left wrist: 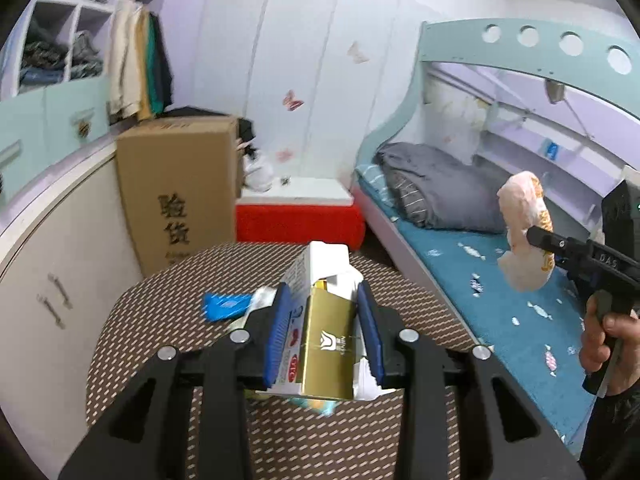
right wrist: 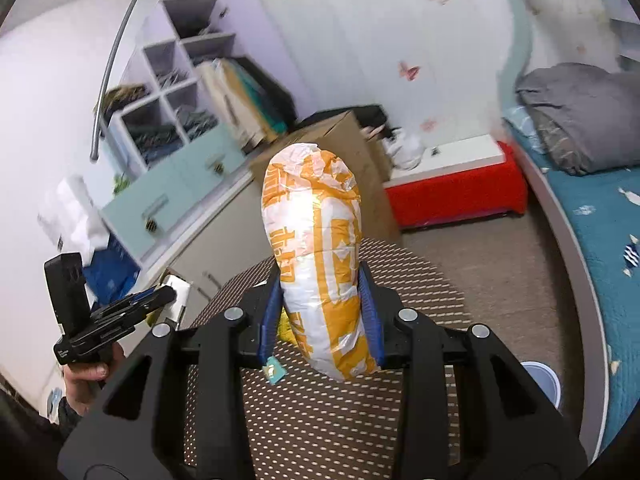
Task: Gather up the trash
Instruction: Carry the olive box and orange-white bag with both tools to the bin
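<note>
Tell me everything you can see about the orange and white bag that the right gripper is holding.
The orange and white bag is thin crinkled plastic, glossy, printed with bold orange blocks on white. It is bunched into a plump, elongated bundle, standing roughly upright. The right gripper clamps its lower half between blue pads, one on each side; the rounded top sticks out well beyond them. It hangs clear above the patterned table, touching nothing else. In the left wrist view it shows side-on, paler and crumpled.

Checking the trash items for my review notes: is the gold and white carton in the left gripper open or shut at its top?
Open. The carton, clamped in the left gripper, has white top flaps torn and standing apart.
</note>
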